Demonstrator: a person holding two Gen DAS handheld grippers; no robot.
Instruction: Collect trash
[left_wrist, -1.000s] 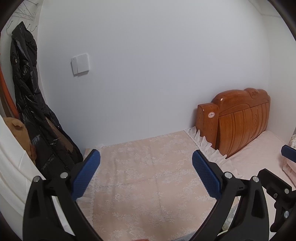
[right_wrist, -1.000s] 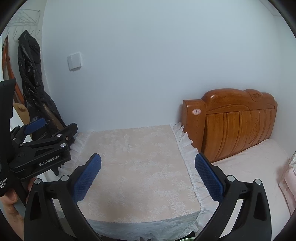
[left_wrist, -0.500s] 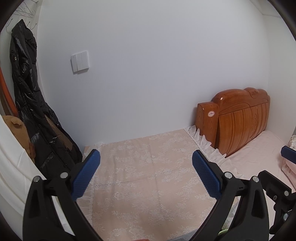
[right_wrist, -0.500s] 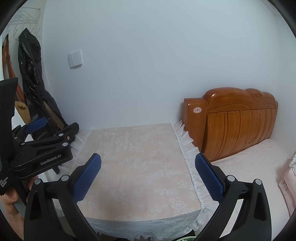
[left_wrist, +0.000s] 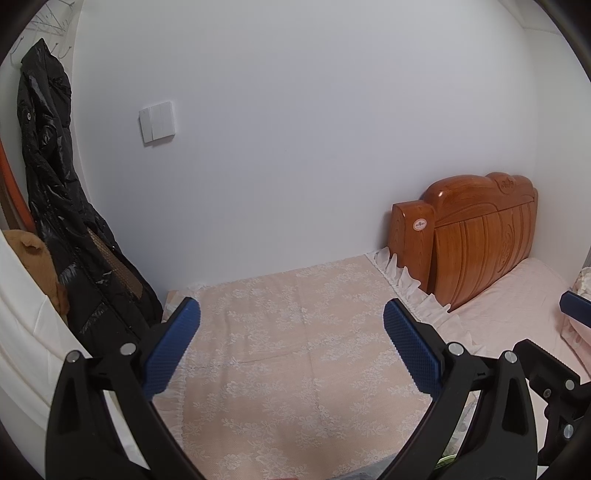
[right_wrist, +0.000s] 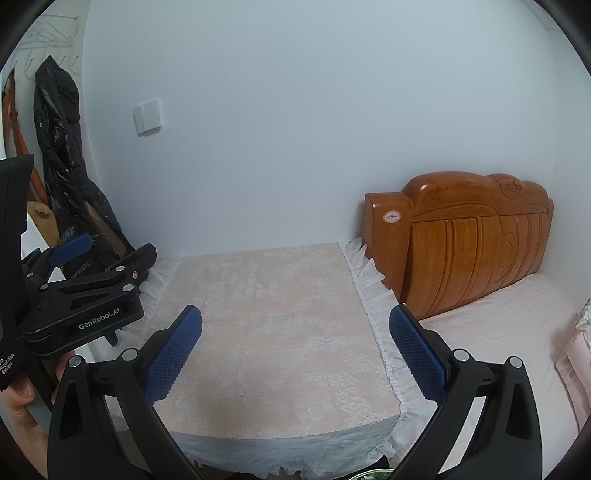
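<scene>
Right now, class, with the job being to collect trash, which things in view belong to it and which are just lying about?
Job: open left tool; open right tool. No trash clearly visible.

Lying about: pink lace-covered table; carved wooden headboard; black puffer coat; white wall switch.

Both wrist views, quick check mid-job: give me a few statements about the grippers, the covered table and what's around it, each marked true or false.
1. The left gripper is open and holds nothing. True.
2. The right gripper is shut on a piece of trash. False: it is open and empty.
3. A black jacket hangs at the left by the wall. True.
4. A crumpled wrapper lies on the lace cloth covering the table. False: no trash shows on the cloth in either view.
5. The wooden headboard stands to the right of the table. True.
6. The light switch is on the headboard. False: it is on the white wall, left of centre.
</scene>
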